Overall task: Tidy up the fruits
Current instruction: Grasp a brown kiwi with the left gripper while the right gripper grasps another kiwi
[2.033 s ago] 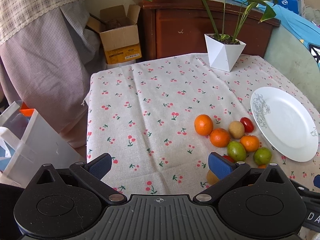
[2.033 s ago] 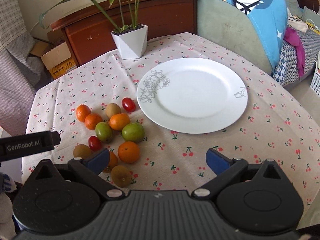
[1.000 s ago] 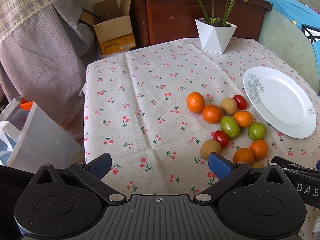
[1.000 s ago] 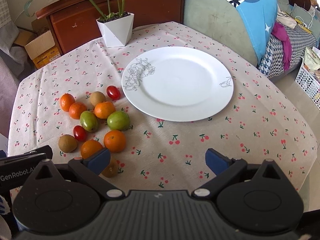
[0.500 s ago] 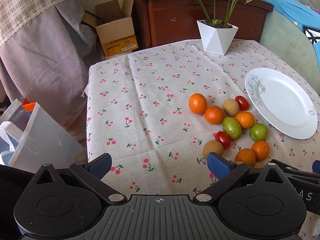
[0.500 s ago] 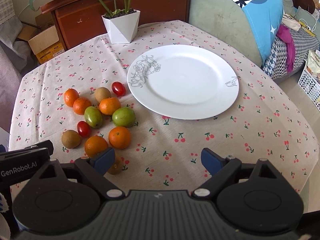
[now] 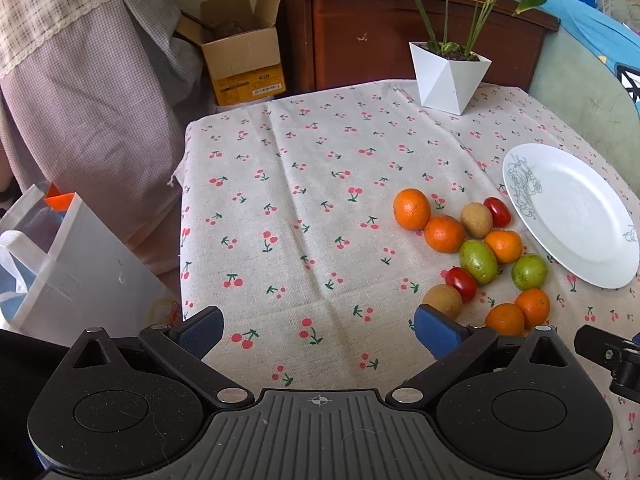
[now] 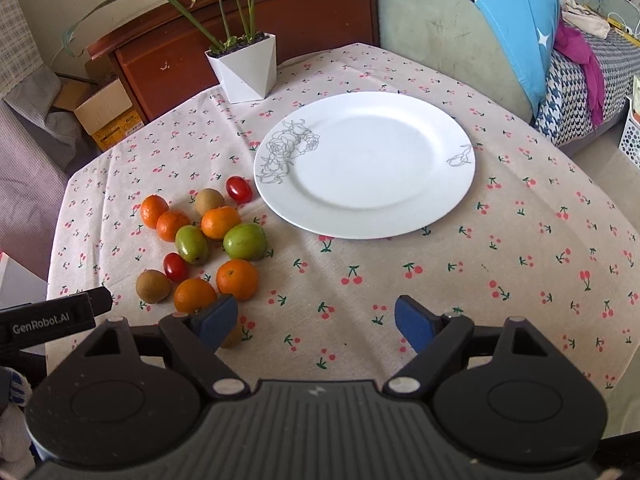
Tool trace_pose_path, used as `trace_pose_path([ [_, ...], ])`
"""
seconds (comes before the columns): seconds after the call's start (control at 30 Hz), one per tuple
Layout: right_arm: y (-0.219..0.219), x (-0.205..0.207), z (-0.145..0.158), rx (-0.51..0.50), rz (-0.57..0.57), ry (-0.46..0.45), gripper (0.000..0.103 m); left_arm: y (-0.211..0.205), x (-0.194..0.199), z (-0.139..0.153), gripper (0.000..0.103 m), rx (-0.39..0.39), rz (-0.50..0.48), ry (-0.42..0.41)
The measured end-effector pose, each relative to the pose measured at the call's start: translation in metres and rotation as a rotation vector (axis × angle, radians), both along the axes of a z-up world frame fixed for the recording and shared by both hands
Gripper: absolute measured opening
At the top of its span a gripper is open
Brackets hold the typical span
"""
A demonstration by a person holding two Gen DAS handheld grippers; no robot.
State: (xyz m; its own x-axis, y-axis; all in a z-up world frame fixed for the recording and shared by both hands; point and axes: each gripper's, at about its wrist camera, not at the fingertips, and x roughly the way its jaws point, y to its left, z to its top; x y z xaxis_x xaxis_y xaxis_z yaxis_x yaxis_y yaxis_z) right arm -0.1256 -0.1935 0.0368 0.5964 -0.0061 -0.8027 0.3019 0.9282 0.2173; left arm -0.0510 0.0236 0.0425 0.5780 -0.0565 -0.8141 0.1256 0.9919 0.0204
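A cluster of fruit lies on the cherry-print tablecloth: several oranges (image 8: 237, 279), two green fruits (image 8: 245, 241), two red tomatoes (image 8: 239, 189) and brown kiwis (image 8: 152, 286). The cluster also shows in the left wrist view (image 7: 478, 261). An empty white plate (image 8: 368, 164) sits right of the fruit, also in the left wrist view (image 7: 576, 216). My left gripper (image 7: 318, 330) is open and empty, left of the fruit. My right gripper (image 8: 316, 322) is open and empty, its left finger over a partly hidden kiwi (image 8: 232, 336).
A white potted plant (image 8: 245, 66) stands at the table's far edge. A cardboard box (image 7: 240, 60) and a dark wooden cabinet (image 7: 400, 28) stand behind. A white bag (image 7: 60, 264) sits off the table's left edge. A sofa with blue cushion (image 8: 508, 28) is at right.
Both grippers have drifted forward again after pulling back, so the fruit and plate sit slightly lower and closer in view. Both stay open; no fruit has moved.
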Motion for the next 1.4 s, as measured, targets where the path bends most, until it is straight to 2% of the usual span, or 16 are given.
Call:
trace_pose_path([
  [0.17,0.004,-0.005,-0.007,0.09,0.069,-0.025,0.064,0.007,0.0,-0.002,0.101,-0.007,0.005,-0.006],
  [0.27,0.017,-0.003,-0.012,0.095,0.134,-0.036,0.055,0.007,0.0,-0.003,0.1,-0.014,-0.005,-0.018],
  [0.33,0.023,-0.002,-0.014,0.09,0.161,-0.048,0.045,0.006,-0.001,-0.003,0.098,-0.015,-0.016,-0.021],
  [0.53,0.029,0.001,-0.02,0.096,0.185,-0.077,0.035,0.002,-0.004,-0.005,0.093,-0.031,-0.059,-0.038],
  [0.63,0.032,0.004,-0.022,0.097,0.202,-0.085,0.029,0.0,-0.004,-0.007,0.087,-0.049,-0.085,-0.037],
  [0.8,0.039,0.006,-0.026,0.081,0.236,-0.093,0.024,-0.006,-0.007,-0.011,0.08,-0.057,-0.119,-0.045],
  [1.03,0.034,0.002,-0.022,0.081,0.232,-0.098,0.024,-0.016,-0.007,-0.017,0.061,-0.103,-0.171,-0.048],
  [1.4,0.017,0.001,-0.025,0.119,0.153,-0.082,0.024,-0.03,-0.006,-0.026,0.059,-0.142,-0.228,-0.044],
])
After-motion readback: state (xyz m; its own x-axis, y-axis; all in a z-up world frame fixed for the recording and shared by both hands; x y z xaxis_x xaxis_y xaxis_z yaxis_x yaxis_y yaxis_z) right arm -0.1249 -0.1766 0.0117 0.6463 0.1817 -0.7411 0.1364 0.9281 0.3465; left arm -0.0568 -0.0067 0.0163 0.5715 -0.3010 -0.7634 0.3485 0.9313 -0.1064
